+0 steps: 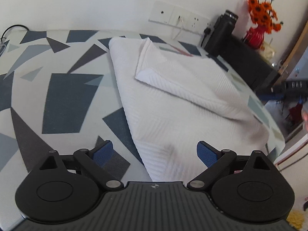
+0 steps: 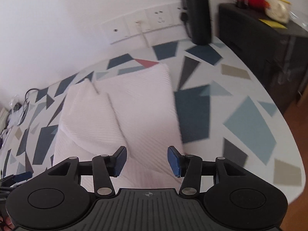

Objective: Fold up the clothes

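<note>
Nearest, the left claw (image 1: 154,153) stands wide above the near corner of the folded white garment (image 1: 173,96), nothing between its blue pads (image 1: 103,152); the right claw (image 2: 147,160) is partly open over the same garment (image 2: 119,115), gripping nothing. Beyond, the garment lies on the patterned table (image 2: 250,115), nearer its far edge, with one flap folded across its top. Farther back, a black bottle (image 2: 198,13) stands at the table's far edge by the wall.
</note>
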The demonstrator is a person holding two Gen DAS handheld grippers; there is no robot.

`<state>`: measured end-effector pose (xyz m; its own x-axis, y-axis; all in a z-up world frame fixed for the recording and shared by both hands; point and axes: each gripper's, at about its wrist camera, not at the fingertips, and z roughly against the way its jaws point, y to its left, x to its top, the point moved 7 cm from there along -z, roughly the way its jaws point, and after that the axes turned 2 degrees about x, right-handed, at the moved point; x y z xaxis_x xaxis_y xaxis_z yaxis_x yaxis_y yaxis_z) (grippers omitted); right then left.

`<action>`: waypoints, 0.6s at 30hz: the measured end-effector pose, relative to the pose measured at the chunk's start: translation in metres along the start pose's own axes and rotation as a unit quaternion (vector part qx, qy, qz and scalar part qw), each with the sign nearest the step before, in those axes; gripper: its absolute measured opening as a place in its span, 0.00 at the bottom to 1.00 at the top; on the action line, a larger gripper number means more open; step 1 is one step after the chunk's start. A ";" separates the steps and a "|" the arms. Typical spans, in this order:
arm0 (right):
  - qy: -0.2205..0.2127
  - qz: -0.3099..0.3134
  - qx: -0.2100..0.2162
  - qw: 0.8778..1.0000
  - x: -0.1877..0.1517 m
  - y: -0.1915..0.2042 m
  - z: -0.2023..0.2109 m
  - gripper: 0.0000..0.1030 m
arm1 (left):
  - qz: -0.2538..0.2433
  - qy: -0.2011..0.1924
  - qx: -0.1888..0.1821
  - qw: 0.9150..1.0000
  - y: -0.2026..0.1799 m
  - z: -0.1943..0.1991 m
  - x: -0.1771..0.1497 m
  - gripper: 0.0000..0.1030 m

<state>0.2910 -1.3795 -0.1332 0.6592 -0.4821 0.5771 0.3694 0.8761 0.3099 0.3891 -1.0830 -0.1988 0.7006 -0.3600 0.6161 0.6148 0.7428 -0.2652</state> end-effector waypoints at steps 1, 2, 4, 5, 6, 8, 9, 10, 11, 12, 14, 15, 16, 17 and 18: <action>-0.003 0.028 0.013 1.000 0.007 0.016 -0.011 0.47 | 0.002 0.009 -0.002 1.000 -0.005 -0.007 -0.003 0.93; -0.004 0.057 0.025 0.998 0.013 0.034 -0.024 0.48 | 0.007 0.016 -0.008 1.000 -0.010 -0.012 -0.007 0.93; -0.002 0.112 0.051 0.992 0.021 0.067 -0.048 0.48 | 0.007 0.026 -0.005 1.000 -0.018 -0.021 -0.016 0.93; 0.002 0.138 0.063 0.988 0.024 0.084 -0.060 0.48 | 0.002 0.029 0.002 1.000 -0.021 -0.024 -0.019 0.93; 0.006 0.162 0.071 0.984 0.026 0.098 -0.070 0.48 | -0.003 0.031 0.010 0.999 -0.024 -0.026 -0.023 0.93; 0.032 0.212 0.081 0.973 0.025 0.129 -0.093 0.48 | -0.022 0.029 0.029 0.999 -0.030 -0.027 -0.028 0.93; 0.046 0.225 0.084 0.970 0.024 0.139 -0.102 0.48 | -0.028 0.029 0.036 0.999 -0.033 -0.027 -0.029 0.93; 0.055 0.235 0.089 0.966 0.023 0.147 -0.111 0.48 | -0.033 0.029 0.041 0.998 -0.034 -0.028 -0.030 0.93; 0.062 0.245 0.096 0.963 0.022 0.155 -0.118 0.48 | -0.033 0.028 0.045 0.998 -0.035 -0.029 -0.031 0.93; 0.068 0.257 0.101 0.959 0.020 0.163 -0.125 0.48 | -0.033 0.028 0.049 0.998 -0.036 -0.029 -0.031 0.94; 0.075 0.283 0.099 0.951 0.015 0.173 -0.137 0.48 | -0.039 0.027 0.057 0.997 -0.039 -0.031 -0.032 0.96; 0.079 0.294 0.097 0.947 0.013 0.176 -0.143 0.48 | -0.045 0.027 0.062 0.997 -0.041 -0.032 -0.033 0.97; 0.082 0.304 0.094 0.945 0.010 0.178 -0.148 0.48 | -0.050 0.026 0.066 0.996 -0.042 -0.032 -0.033 0.97; 0.083 0.309 0.091 0.943 0.008 0.179 -0.154 0.48 | -0.055 0.026 0.071 0.996 -0.044 -0.033 -0.034 0.98; 0.082 0.310 0.088 0.943 0.008 0.178 -0.158 0.48 | -0.062 0.026 0.075 0.995 -0.046 -0.034 -0.036 0.98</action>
<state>0.4654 -1.2292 -0.1926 0.8106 0.1409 0.5685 -0.2247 0.9712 0.0796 0.3483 -1.1239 -0.2339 0.6431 -0.4800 0.5967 0.6394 0.7653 -0.0735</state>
